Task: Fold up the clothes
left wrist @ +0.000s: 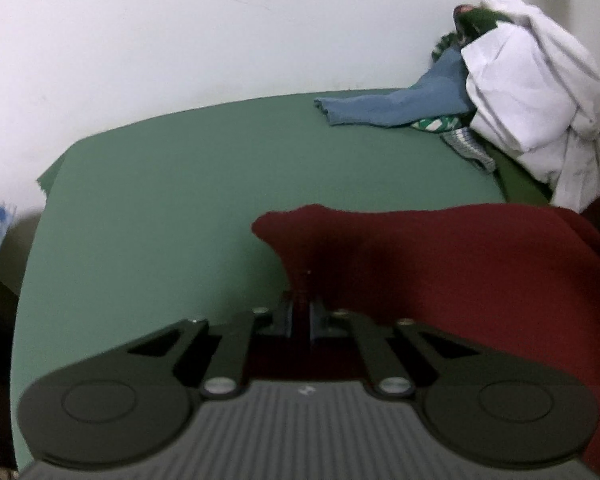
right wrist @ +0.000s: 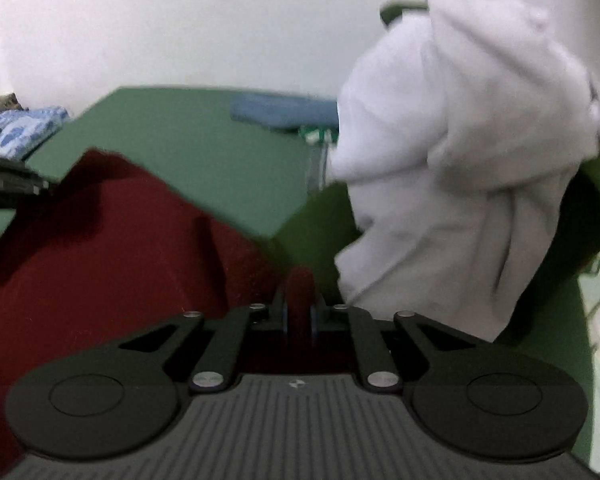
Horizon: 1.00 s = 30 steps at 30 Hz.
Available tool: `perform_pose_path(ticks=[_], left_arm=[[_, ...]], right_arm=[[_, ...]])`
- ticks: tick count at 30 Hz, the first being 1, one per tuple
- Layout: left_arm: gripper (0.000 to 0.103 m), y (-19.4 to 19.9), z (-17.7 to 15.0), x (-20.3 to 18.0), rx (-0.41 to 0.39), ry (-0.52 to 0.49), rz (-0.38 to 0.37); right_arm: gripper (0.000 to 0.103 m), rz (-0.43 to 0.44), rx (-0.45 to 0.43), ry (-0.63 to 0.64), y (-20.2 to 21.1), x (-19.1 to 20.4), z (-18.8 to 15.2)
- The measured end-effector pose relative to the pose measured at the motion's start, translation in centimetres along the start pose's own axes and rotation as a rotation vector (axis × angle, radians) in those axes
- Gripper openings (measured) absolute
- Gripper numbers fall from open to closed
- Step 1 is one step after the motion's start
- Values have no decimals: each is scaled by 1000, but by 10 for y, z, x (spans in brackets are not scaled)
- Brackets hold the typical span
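Note:
A dark red garment (left wrist: 460, 264) hangs stretched above the green table (left wrist: 160, 184). My left gripper (left wrist: 301, 312) is shut on its left edge. In the right wrist view the same red garment (right wrist: 100, 248) runs off to the left, and my right gripper (right wrist: 299, 312) is shut on a fold of it. Both pairs of fingers are close together with red cloth pinched between them.
A pile of clothes sits at the table's far right: a white garment (left wrist: 536, 92) (right wrist: 460, 160) on top, a blue one (left wrist: 400, 108) (right wrist: 284, 114) spread flat, green and striped pieces under them. A blue-white patterned item (right wrist: 20, 132) lies off the table's left side. A white wall stands behind.

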<state>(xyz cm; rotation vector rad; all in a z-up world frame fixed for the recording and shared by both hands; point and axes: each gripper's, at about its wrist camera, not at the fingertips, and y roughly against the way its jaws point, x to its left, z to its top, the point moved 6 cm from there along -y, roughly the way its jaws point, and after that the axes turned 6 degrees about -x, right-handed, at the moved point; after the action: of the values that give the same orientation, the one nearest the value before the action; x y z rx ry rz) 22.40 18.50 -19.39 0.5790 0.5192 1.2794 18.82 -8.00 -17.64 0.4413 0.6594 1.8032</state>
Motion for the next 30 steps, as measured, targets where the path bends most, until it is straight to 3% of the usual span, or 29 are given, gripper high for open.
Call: perform_pose_path(ticks=[5, 11, 13, 16, 20, 22, 23, 26, 27, 30], left_arm=[[1, 30, 27, 16, -125, 37, 117], [0, 37, 75, 56, -186, 66, 263], [0, 28, 75, 64, -164, 68, 292], [1, 3, 62, 64, -89, 71, 290], [6, -22, 30, 54, 0, 24, 307], [12, -18, 23, 51, 1, 11, 306], [21, -10, 22, 52, -12, 14, 295], [23, 29, 20, 61, -55, 22, 279], [23, 46, 19, 64, -72, 19, 280], [23, 85, 7, 62, -78, -6, 268]], right_arm=[[9, -71, -193, -35, 22, -5, 45], [9, -176, -305, -54, -4, -12, 78], [9, -206, -311, -64, -23, -15, 77], [9, -248, -243, -40, -64, -15, 58], [16, -308, -187, 130, -91, -3, 35], [19, -314, -200, 160, -80, -1, 37], [19, -318, -210, 164, -72, -1, 39], [28, -332, -278, 120, -27, -7, 46], [37, -311, -298, 108, -11, -6, 46], [38, -175, -261, 98, 20, 9, 24]])
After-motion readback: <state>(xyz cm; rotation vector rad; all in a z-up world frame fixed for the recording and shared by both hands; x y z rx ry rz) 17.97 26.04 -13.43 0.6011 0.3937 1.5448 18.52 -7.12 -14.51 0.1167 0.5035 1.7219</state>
